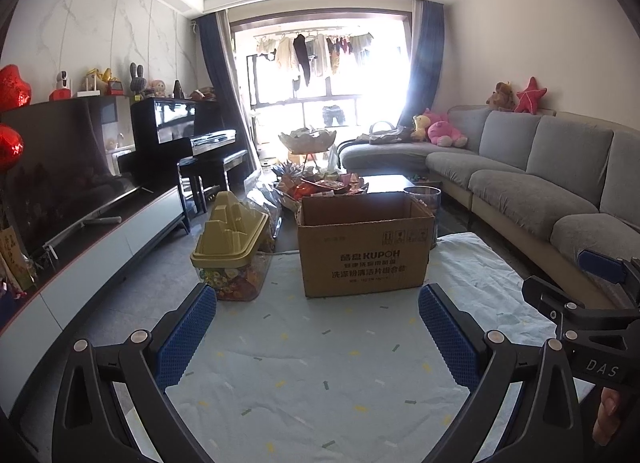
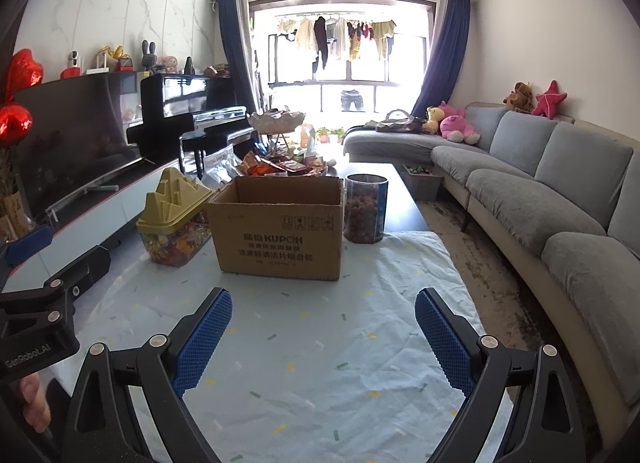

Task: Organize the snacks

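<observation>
Both the left gripper and right gripper hover with jaws spread wide and empty above the cloth-covered table. Ahead stands an open cardboard box, a yellow-lidded snack container just left of it, a clear jar just right, and loose snack packets piled behind.

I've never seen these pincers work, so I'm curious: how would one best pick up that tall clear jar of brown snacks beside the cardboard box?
Probably by the tall clear cylindrical jar around its upper wall, coming from the front: it stands upright, its round sides are exposed, and the brown cardboard box crowds its left.
</observation>
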`<state>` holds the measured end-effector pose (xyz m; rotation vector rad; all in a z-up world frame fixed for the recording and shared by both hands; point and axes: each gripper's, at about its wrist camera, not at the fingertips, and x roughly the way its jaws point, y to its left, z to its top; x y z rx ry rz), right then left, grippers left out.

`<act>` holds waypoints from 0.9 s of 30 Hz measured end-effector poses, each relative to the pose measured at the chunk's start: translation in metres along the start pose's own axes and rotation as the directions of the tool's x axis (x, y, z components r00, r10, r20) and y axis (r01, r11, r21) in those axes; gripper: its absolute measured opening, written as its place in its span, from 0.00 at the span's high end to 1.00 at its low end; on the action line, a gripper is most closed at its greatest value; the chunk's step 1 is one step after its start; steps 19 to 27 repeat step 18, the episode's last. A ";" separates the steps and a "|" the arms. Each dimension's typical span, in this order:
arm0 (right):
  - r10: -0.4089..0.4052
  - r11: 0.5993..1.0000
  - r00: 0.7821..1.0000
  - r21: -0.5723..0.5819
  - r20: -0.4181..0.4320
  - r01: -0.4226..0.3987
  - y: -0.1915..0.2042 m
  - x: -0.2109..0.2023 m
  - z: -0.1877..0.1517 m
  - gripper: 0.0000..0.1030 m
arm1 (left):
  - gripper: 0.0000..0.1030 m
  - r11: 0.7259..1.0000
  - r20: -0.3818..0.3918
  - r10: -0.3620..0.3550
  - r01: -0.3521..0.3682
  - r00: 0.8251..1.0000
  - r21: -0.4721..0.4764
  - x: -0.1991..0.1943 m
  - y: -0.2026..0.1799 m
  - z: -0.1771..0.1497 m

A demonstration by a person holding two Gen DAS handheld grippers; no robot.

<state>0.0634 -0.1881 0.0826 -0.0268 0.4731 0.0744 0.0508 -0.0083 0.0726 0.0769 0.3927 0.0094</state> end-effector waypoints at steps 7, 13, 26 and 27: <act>0.004 1.000 1.000 -0.001 -0.002 -0.004 0.002 -0.001 -0.002 0.09 | 0.00 1.000 -0.004 0.006 -0.006 1.000 -0.003 -0.002 0.000 -0.003; 0.007 1.000 1.000 0.002 -0.006 -0.007 0.003 -0.001 -0.003 0.09 | 0.00 1.000 -0.010 0.006 -0.006 1.000 0.002 -0.002 -0.001 -0.004; 0.006 1.000 1.000 0.003 -0.011 -0.006 0.003 0.001 -0.005 0.09 | 0.00 1.000 -0.022 0.003 -0.003 1.000 -0.002 0.002 -0.001 -0.005; 0.006 1.000 1.000 0.003 -0.011 -0.006 0.003 0.001 -0.005 0.09 | 0.00 1.000 -0.022 0.003 -0.003 1.000 -0.002 0.002 -0.001 -0.005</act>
